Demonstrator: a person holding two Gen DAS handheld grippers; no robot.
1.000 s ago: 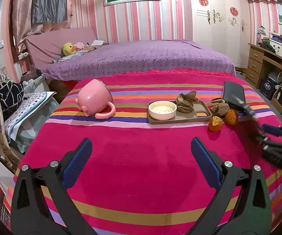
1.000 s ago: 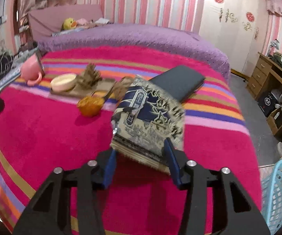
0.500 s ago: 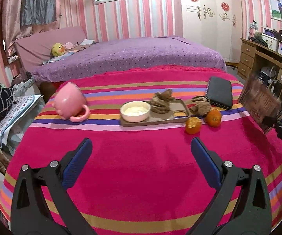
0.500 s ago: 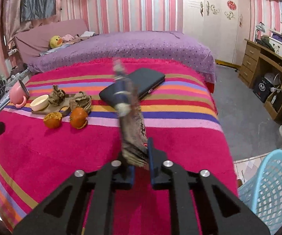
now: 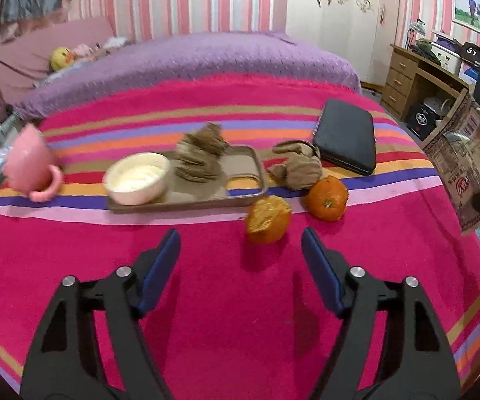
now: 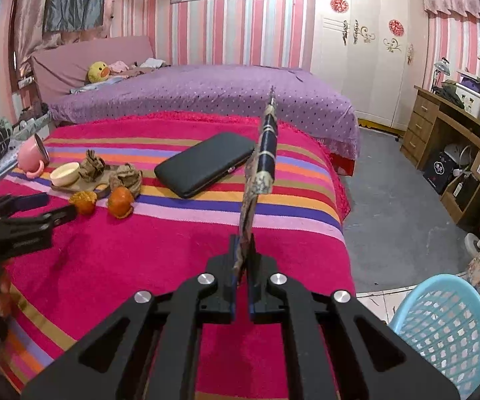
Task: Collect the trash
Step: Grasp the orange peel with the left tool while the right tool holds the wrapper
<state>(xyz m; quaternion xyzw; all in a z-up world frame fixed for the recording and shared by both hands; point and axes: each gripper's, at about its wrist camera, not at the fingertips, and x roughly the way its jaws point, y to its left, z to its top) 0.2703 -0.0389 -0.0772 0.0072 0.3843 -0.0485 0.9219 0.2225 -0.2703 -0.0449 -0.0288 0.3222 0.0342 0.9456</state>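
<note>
A bedroom with pink striped walls, where a bed (image 6: 206,96) under a purple cover stands behind a surface draped in a red striped blanket (image 5: 226,300); the blanket's near corners are cut off by the lens in both views. The right gripper (image 6: 241,260) is clamped on a flattened wrapper (image 6: 259,166), held edge-on and upright above the blanket, so its print cannot be read there; from the left wrist the same wrapper (image 5: 463,166) shows at the right edge, partly cropped and blurred. A blue basket (image 6: 446,326) stands on the floor at lower right, half out of frame, its contents not visible. The left gripper (image 5: 241,253) hangs with its jaws wide apart and nothing between them, just short of a peeled orange (image 5: 268,215). A whole orange (image 5: 327,197) lies just beside it, touching a crumpled brown paper (image 5: 298,166). A tray (image 5: 206,200) holds a white bowl (image 5: 136,178) and a second brown wad (image 5: 201,161). A black case (image 5: 344,140) lies behind, and a pink mug (image 5: 30,163) lies tipped at far left.
</note>
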